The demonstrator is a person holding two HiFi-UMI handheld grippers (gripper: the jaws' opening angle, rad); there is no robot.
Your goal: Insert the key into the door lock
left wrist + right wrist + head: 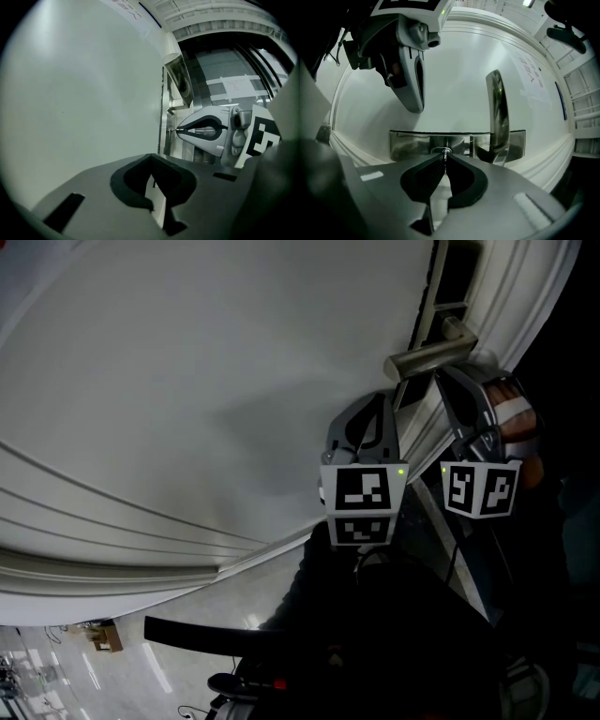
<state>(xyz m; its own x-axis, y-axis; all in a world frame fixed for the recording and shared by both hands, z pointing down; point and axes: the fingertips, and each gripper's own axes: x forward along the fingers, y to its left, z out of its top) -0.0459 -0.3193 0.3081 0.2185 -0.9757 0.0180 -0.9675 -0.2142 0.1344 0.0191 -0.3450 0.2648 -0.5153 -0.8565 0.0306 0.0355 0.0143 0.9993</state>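
The door (187,381) is plain off-white, with pale moulding lines (112,531) toward 7 o'clock. Its handle (427,357), at 1 o'clock, is brushed silver, and the lock plate (412,143) is mirror-silver. The left gripper (151,156) and right gripper (444,158) are matt grey with black ribbed pads (464,180). The key (445,152) is silvery. Each marker cube (361,502) bears black-and-white squares, and a green light (401,471) glows at this one's 1 o'clock corner.

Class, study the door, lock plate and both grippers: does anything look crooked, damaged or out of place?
Nothing stands out. The right gripper pinches the key in its jaws, tip at the lock plate. The lever handle and door look sound. The left gripper is shut, empty.
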